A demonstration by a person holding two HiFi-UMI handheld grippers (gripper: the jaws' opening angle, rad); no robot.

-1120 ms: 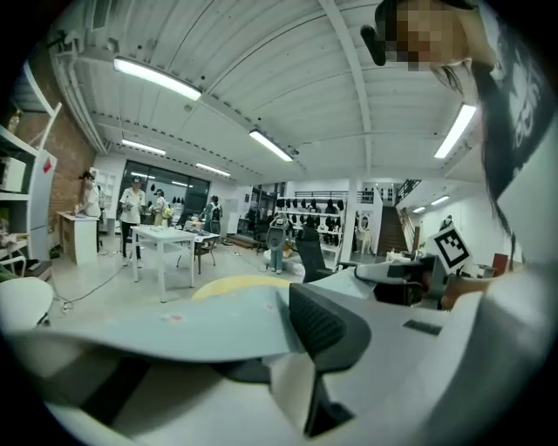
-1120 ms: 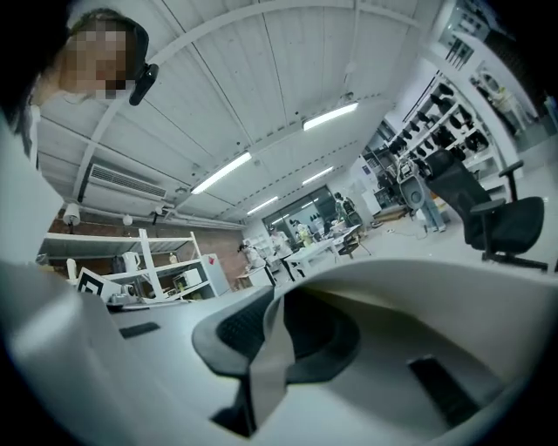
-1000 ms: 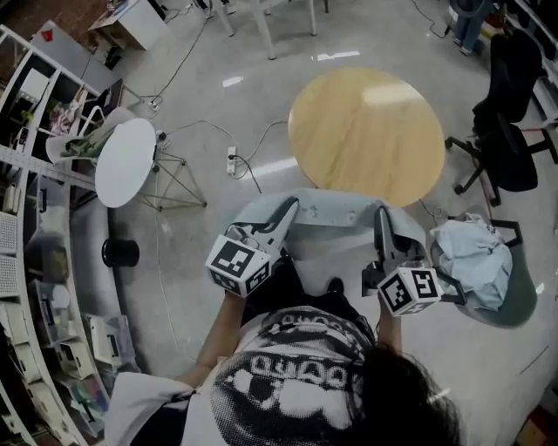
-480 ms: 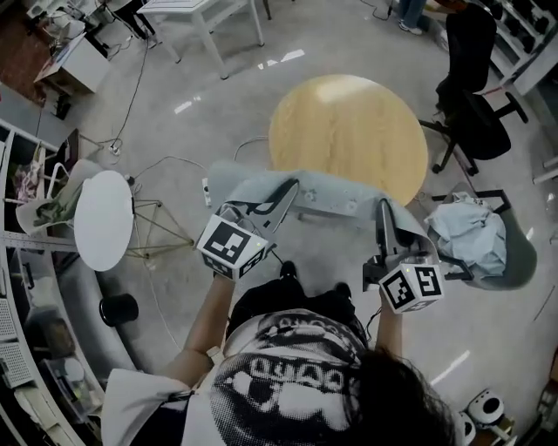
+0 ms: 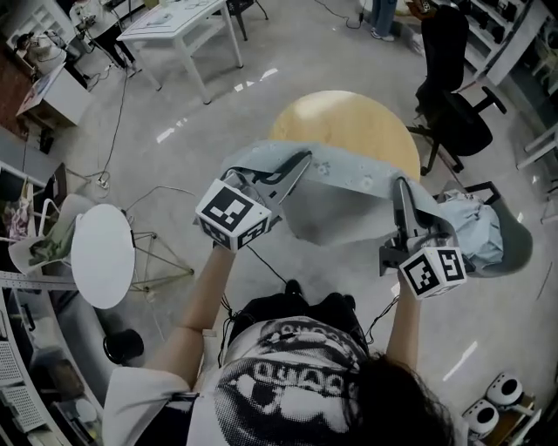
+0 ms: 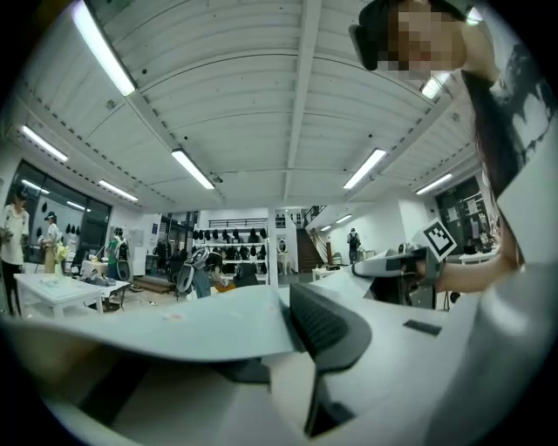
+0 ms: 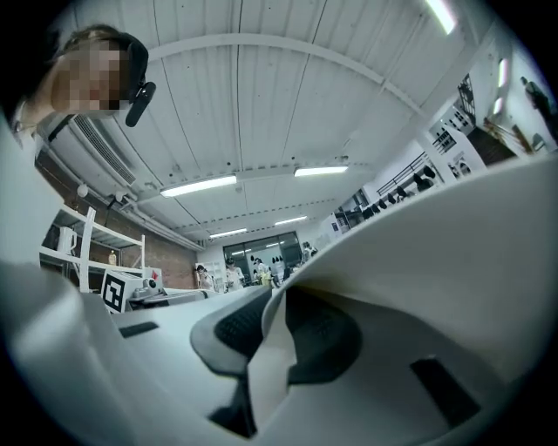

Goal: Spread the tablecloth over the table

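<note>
A light grey tablecloth (image 5: 344,179) hangs stretched between my two grippers, above the near edge of the round wooden table (image 5: 349,122). My left gripper (image 5: 301,161) holds its left corner; in the left gripper view the cloth (image 6: 174,327) lies between the pads of that gripper (image 6: 288,327), whose jaws are opening slightly. My right gripper (image 5: 402,187) is shut on the right corner. The right gripper view shows a fold of cloth (image 7: 453,253) pinched between the dark pads of this gripper (image 7: 270,322). Both grippers point level, away from the person.
A heap of pale fabric (image 5: 475,231) lies on a seat at the right. A black office chair (image 5: 453,96) stands behind the table. A small white round table (image 5: 102,255) is at the left, a white desk (image 5: 179,22) further back, and shelving along the left edge.
Both grippers have risen and moved forward with the tablecloth, from low in front of the person to over the wooden table's near edge. The cloth is stretched wider.
</note>
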